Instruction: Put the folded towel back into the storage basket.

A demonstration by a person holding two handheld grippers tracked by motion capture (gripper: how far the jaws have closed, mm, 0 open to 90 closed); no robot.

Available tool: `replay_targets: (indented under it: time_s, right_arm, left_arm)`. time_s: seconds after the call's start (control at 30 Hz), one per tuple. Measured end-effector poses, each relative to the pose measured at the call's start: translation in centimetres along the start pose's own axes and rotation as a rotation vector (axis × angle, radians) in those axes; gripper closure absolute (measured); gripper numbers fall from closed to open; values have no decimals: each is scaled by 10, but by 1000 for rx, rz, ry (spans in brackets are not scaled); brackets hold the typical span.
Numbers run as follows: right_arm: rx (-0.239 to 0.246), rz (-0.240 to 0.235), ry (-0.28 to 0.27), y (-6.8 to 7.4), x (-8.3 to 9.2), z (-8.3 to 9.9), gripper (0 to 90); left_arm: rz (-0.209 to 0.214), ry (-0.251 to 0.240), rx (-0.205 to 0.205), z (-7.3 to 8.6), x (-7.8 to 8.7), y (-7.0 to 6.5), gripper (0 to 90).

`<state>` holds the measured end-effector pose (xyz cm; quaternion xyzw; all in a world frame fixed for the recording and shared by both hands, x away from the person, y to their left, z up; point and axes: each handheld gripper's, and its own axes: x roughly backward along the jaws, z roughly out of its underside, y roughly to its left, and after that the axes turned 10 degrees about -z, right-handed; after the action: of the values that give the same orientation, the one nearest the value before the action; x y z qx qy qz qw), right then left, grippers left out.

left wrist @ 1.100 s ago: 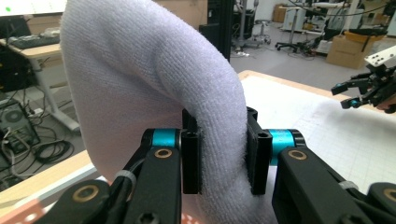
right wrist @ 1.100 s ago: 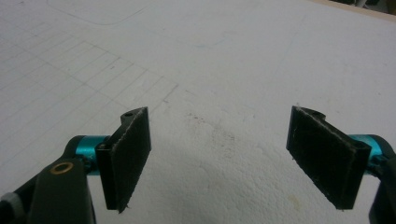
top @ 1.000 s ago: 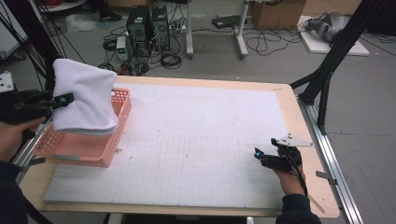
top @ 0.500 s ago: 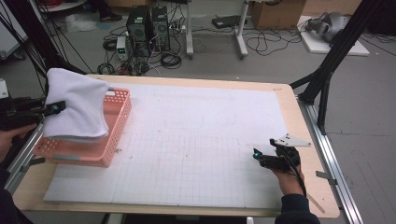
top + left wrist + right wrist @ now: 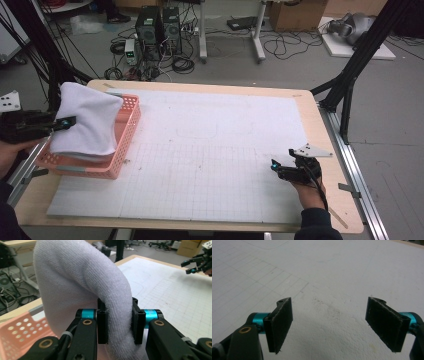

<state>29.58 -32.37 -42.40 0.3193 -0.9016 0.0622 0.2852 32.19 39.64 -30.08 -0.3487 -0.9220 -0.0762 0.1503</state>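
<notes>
High, left and right gripper views. We held the left hand-held gripper (image 5: 117,325) clamped on a thick fold of the white towel (image 5: 87,120), which hung over the pink basket (image 5: 122,145) at the bench's left edge, its lower hem at or just inside the basket. We judged the carrying largely done; what remained was to settle the towel fully inside the basket and let go. Our right hand-held gripper (image 5: 332,325) rested idle, jaws spread wide with nothing between them, low over the white gridded mat (image 5: 210,165) (faintly soiled near the jaws). The mat covered a wooden bench (image 5: 330,145); beyond lay grey floor with computer towers (image 5: 160,30), loose cables and black frame legs.
</notes>
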Motion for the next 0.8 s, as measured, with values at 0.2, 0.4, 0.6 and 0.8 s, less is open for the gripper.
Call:
replay_targets:
  time_s: [0.2,0.4,0.6,0.8]
  right_arm:
    - [0,4,0,0,1,0,208]
    - [-3,6,4,-1,1,1,208]
    - [1,8,5,-1,2,1,209]
    - [-1,12,4,-1,3,2,208]
  left_arm:
    - [0,34,0,6,-12,3,730]
    - [-2,68,11,12,-28,11,730]
    - [25,106,8,16,-42,13,730]
    - [46,99,-2,17,-46,13,729]
